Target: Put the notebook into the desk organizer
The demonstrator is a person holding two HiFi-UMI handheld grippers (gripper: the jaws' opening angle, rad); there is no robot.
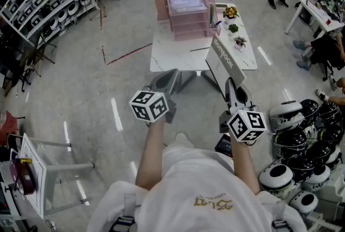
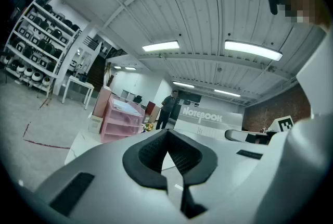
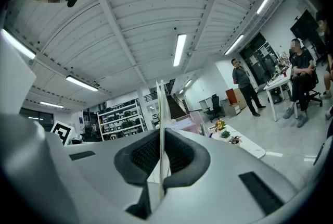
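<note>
The right claw (image 3: 162, 140) is clamped on the notebook (image 3: 161, 103), whose thin white edge is pinched between ribbed black pads (image 3: 138, 158). In the head view its flat white cover is seen at centre right, apart from the organizer. The left claw (image 2: 168, 145) is closed, with nothing between its jaws. The boxy pink plastic desk organizer (image 1: 188, 15) is set at top centre on a white marbled surface (image 1: 172, 58). A glossy grey floor (image 1: 81, 74) is spread around it.
</note>
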